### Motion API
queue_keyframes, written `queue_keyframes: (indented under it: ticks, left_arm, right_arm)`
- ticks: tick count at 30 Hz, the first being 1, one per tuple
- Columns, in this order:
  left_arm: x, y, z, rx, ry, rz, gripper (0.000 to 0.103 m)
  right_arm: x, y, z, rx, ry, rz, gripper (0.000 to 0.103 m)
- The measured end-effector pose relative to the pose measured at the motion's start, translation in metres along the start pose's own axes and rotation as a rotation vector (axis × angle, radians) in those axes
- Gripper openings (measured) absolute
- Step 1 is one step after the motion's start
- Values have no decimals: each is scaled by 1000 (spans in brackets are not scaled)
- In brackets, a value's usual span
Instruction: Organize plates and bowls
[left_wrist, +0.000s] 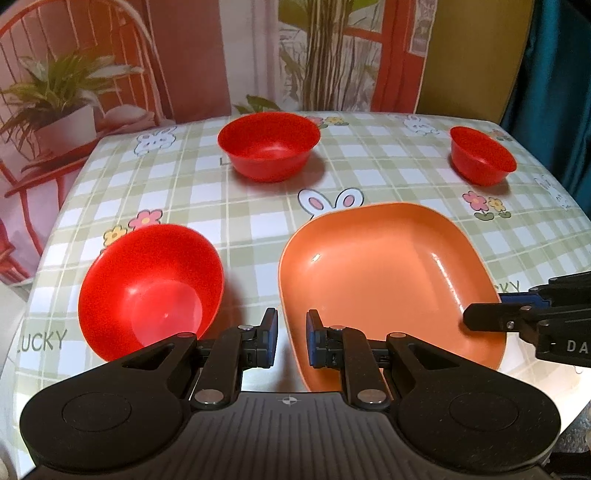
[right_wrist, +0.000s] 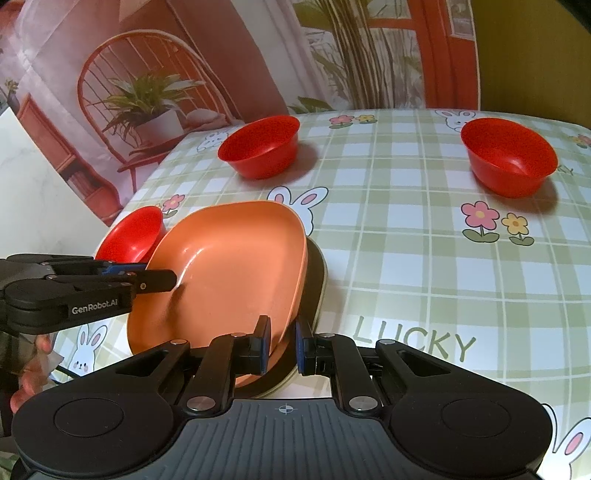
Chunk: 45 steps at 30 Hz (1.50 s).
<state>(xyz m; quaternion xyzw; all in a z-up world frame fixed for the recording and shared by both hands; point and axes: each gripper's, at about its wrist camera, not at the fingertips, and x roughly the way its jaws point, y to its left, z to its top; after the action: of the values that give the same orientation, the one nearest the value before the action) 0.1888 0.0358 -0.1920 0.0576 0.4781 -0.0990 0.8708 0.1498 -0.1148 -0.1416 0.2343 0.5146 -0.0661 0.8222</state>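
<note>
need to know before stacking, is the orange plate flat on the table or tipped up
Tipped up. In the right wrist view the orange plate slants, its right edge raised between the right gripper fingers, a dark plate showing beneath.

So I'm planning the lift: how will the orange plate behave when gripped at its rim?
The orange plate looks like stiff, thin plastic, probably light. Its glossy sheen suggests the rim could slip between the right gripper pads. It already sits tilted, so it may pivot or slide when lifted from one edge.

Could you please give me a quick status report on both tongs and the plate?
Left tongs open, astride the orange plate's near rim. Right tongs astride its right edge, plate tilted. Three red bowls, nearest, stand apart.
</note>
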Motion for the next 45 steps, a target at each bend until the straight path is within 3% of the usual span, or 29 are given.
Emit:
queue_keyframes:
  ticks: [20,34,40,45]
  left_arm:
    - [7,6,-3,-15,18,-4,19]
    - [13,9,-4,-26,32,-18,20]
    - [-12,18,6,-55,-45,-33,20]
    - [-45,43,26,-122,-153,-38,20]
  right_arm:
    - [-4,-6,4,-5,-17,-27,21]
    - [11,-14,4,17,7,-28,21]
    - [3,-14,7,15,-23,-16,21]
    - [-16,-11,21,-1,-115,2,21]
